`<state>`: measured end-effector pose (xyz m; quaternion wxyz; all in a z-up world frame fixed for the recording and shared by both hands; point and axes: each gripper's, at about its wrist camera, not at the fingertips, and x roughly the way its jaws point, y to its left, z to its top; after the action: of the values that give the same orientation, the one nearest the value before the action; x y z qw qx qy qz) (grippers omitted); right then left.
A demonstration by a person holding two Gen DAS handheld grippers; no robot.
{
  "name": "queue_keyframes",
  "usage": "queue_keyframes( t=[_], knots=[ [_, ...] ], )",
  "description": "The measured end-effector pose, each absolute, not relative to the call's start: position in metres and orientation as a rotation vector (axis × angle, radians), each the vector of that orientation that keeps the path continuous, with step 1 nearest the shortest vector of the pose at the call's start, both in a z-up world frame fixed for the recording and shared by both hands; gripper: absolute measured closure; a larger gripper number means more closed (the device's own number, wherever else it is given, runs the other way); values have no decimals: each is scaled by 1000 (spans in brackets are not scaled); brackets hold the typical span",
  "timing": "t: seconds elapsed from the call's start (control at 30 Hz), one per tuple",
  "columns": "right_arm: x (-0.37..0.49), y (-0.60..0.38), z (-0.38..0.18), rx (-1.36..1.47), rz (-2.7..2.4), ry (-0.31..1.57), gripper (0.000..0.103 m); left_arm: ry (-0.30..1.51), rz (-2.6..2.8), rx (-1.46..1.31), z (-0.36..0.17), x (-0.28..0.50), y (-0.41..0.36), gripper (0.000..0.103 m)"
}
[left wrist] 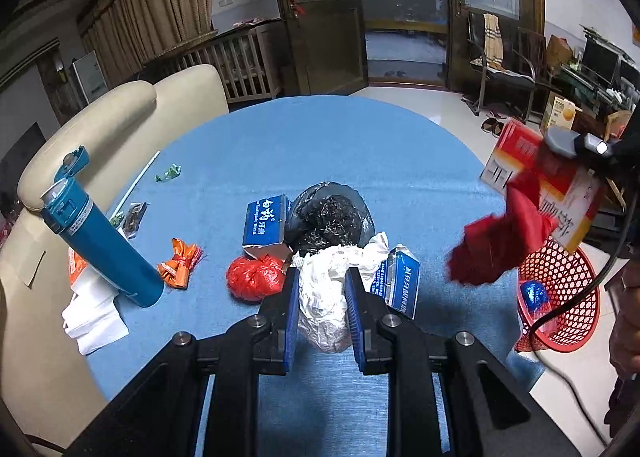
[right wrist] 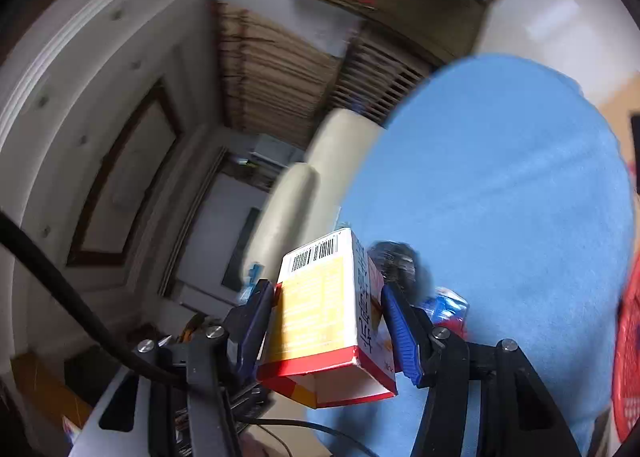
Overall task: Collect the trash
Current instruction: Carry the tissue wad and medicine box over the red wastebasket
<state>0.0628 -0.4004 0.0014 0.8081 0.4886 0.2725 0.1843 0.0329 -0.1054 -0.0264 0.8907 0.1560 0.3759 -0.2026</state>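
Observation:
My left gripper is shut on a crumpled white paper wad over the blue table. Around it lie a red plastic ball, a black plastic bag, two blue cartons and an orange wrapper. My right gripper is shut on a red, yellow and white carton. In the left wrist view that carton hangs above a red mesh basket, with a red cloth beside it.
A teal flask stands at the left on white paper. A green wrapper, a white stick and a dark packet lie farther left. A cream sofa borders the table. The basket holds a blue item.

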Motion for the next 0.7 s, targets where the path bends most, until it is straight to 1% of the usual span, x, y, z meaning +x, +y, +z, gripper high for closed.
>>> queue_keyframes(
  t=[0.07, 0.1, 0.13, 0.17, 0.2, 0.27, 0.3, 0.37, 0.47, 0.57, 0.63, 0.7],
  knots=[
    [71, -389, 5, 864, 213, 698, 45, 791, -421, 318, -27, 33, -106, 80],
    [78, -378, 4, 654, 17, 783, 46, 793, -421, 314, -28, 33, -105, 80],
    [83, -367, 2, 460, -153, 822, 46, 793, -421, 311, -27, 33, -104, 80],
    [86, -361, -5, 352, -246, 838, 47, 791, -420, 311, -26, 32, -104, 80],
    [86, -365, -10, 419, -209, 845, 47, 790, -418, 312, -26, 32, -103, 80],
    [83, -382, -23, 686, -62, 841, 47, 795, -420, 304, -25, 34, -102, 80],
    [82, -386, -24, 730, -49, 825, 47, 798, -423, 300, -25, 35, -101, 80],
    [79, -386, -19, 674, -68, 786, 47, 796, -429, 301, -26, 35, -101, 80],
    [75, -393, -22, 876, 153, 736, 47, 803, -442, 291, -27, 35, -103, 80],
    [76, -388, -20, 770, 59, 746, 47, 805, -451, 295, -27, 32, -105, 80],
    [76, -390, -26, 813, 71, 752, 47, 797, -459, 296, -24, 31, -106, 80],
    [70, -392, -23, 797, 42, 740, 47, 789, -463, 293, -22, 31, -106, 80]
  ],
)
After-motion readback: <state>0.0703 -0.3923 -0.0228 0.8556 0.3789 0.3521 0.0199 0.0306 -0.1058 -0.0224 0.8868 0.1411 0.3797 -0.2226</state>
